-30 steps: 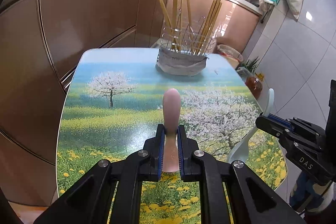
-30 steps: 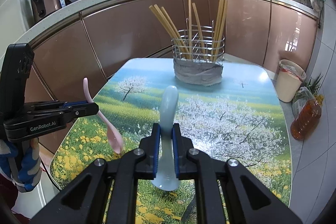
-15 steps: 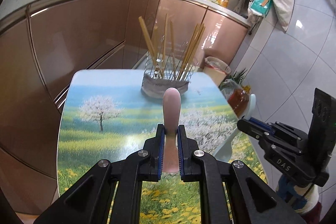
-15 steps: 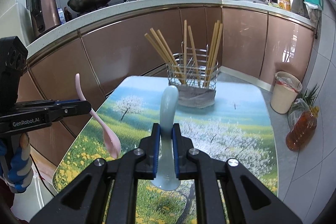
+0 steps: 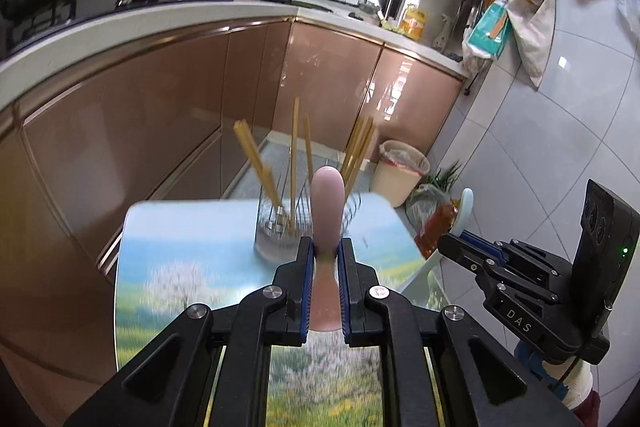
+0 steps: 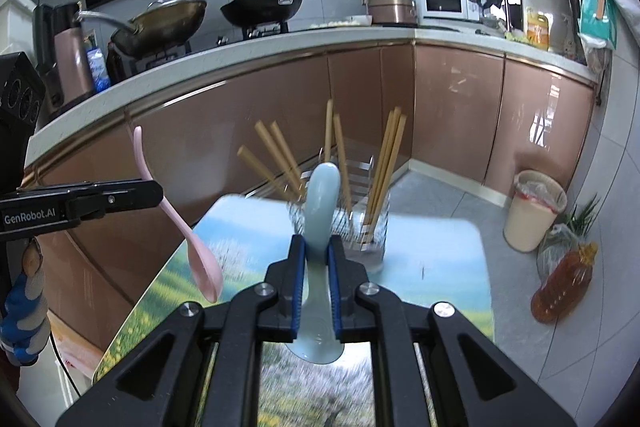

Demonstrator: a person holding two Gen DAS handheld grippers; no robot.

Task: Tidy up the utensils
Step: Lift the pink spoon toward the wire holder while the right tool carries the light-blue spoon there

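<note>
My left gripper point(image 5: 325, 255) is shut on a pink spoon point(image 5: 327, 211), handle pointing up and forward; the spoon also shows in the right wrist view point(image 6: 188, 235). My right gripper point(image 6: 317, 253) is shut on a light blue spoon point(image 6: 320, 199), handle up, bowl below the jaws. The right gripper also shows in the left wrist view point(image 5: 460, 245). A wire utensil holder point(image 6: 352, 227) with several wooden chopsticks point(image 6: 384, 163) stands at the far end of the landscape-print table point(image 6: 440, 267). Both grippers are held high above the table, short of the holder.
Brown kitchen cabinets point(image 6: 452, 115) curve behind the table. A beige waste bin point(image 6: 536, 211) and an oil bottle point(image 6: 560, 287) stand on the floor at the right. Pans point(image 6: 264, 5) sit on the stove on the counter.
Both grippers have risen well above the table with their spoons still held, and tilted so that the holder looks smaller and lower. The spoons have not shifted in the jaws.
</note>
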